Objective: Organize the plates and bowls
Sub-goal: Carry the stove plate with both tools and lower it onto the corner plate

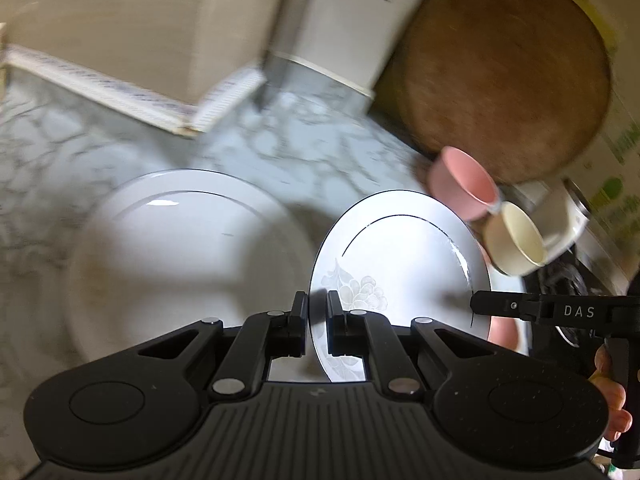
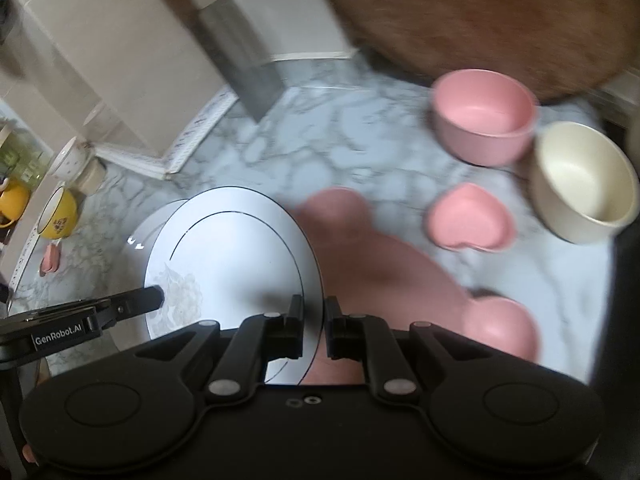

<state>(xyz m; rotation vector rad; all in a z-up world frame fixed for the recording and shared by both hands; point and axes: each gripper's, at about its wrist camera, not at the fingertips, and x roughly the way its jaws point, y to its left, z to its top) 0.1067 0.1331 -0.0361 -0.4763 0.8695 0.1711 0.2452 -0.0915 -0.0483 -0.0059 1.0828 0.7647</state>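
White floral-print china plate (image 1: 400, 264): lower centre of frame, carried above the marble tabletop (image 1: 280, 148). Left claw (image 1: 318, 320) and right claw (image 2: 316, 320) clamp opposite rims, steadying it; larger white plate (image 1: 180, 248) lies beneath-left, likely stacking target.

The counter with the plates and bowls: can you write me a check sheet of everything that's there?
Surface: marble counter, white with grey veins.
Job's things: floral plate carried by its rim; bigger white plate lies flat below it; pink bowl, cream bowl, pink heart dish and larger pink heart dishes.
Clutter: yellow mugs and a patterned white cup at the far edge.
Grippers: left hand-held gripper and right hand-held gripper both clamp the floral plate's rim, on opposite sides.
Cables: nothing seen.
Surroundings: round wooden board leaning upright; pale boxes behind. Picture is blurred.
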